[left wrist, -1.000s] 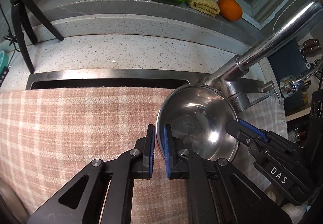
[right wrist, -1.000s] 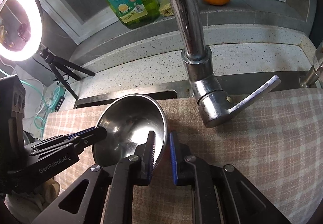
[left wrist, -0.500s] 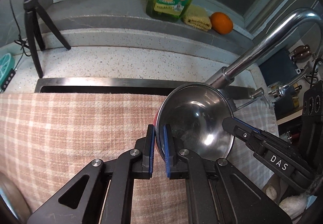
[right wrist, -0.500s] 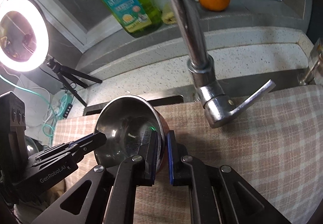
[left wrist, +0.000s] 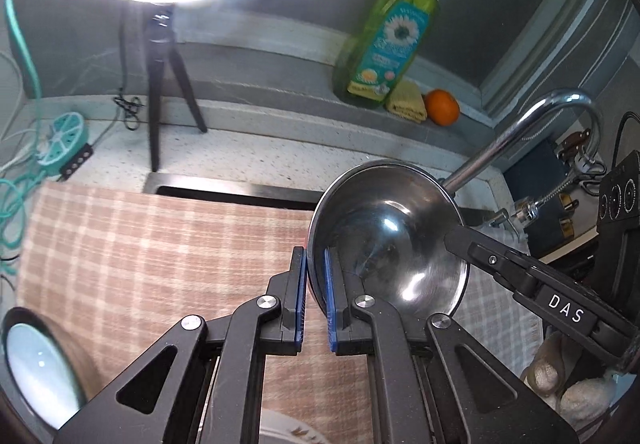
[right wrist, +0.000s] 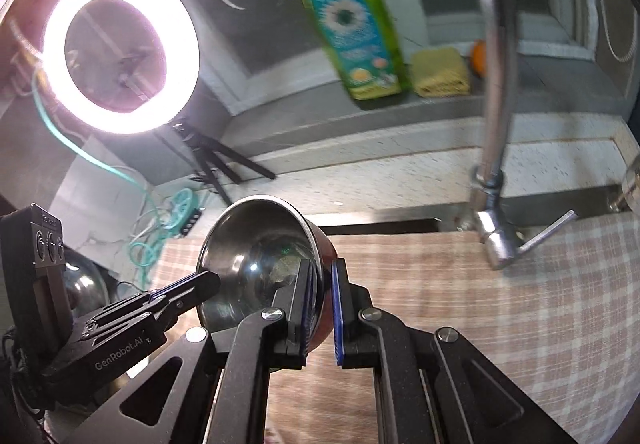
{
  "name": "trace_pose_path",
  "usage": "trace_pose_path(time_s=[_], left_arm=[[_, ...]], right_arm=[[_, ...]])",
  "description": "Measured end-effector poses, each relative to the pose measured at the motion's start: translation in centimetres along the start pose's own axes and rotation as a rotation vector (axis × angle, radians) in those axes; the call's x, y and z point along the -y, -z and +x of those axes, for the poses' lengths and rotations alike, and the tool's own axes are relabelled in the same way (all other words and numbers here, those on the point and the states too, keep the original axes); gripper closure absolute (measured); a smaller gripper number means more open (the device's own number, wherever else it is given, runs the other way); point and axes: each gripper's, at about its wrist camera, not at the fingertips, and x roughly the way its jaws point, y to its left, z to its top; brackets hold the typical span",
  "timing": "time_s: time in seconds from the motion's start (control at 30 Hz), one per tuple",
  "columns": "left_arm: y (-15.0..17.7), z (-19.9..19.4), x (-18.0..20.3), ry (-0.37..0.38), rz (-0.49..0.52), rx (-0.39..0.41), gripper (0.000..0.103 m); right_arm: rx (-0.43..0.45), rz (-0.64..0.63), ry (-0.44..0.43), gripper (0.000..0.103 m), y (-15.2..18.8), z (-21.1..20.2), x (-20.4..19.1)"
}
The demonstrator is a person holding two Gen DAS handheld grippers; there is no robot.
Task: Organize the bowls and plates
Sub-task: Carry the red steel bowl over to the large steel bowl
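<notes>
A stainless steel bowl [left wrist: 388, 240] hangs tilted above the pink plaid cloth [left wrist: 160, 252], held at two opposite sides of its rim. My left gripper [left wrist: 316, 256] is shut on the near-left rim, one blue pad inside and one outside. My right gripper [right wrist: 322, 272] is shut on the other side of the bowl [right wrist: 256, 244]. Each wrist view shows the other gripper reaching in: the right one [left wrist: 520, 276] in the left wrist view, the left one [right wrist: 160, 304] in the right wrist view.
A pale glazed bowl [left wrist: 36, 368] sits at the lower left, and another steel bowl [right wrist: 84, 280] lies behind the left gripper. The faucet [right wrist: 492, 124] rises close on the right. A ring light [right wrist: 120, 48] on a tripod, a green soap bottle [left wrist: 392, 40] and an orange [left wrist: 442, 107] stand behind.
Both grippers have risen with the steel bowl, lifting it off the cloth. The right gripper's jaws closed fully onto the rim. The ring light has come into view.
</notes>
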Motion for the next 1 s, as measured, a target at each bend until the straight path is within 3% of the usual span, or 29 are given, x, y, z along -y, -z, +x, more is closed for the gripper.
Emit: trace_pose_path(time_s=[0.57,1.0], left_arm=[[4.7,-9.9,-12.4,-0.123,-0.171,0.106,0.096],[8.9,-12.6,-19.3,-0.183,-0.277,0.098,0.096]], right_arm=[[-0.059,-0.178,-0.149,0.095,3.6,3.3,-15.3],[-0.164,-0.268,-0.190,0.095,8.2,7.7,-23.1]])
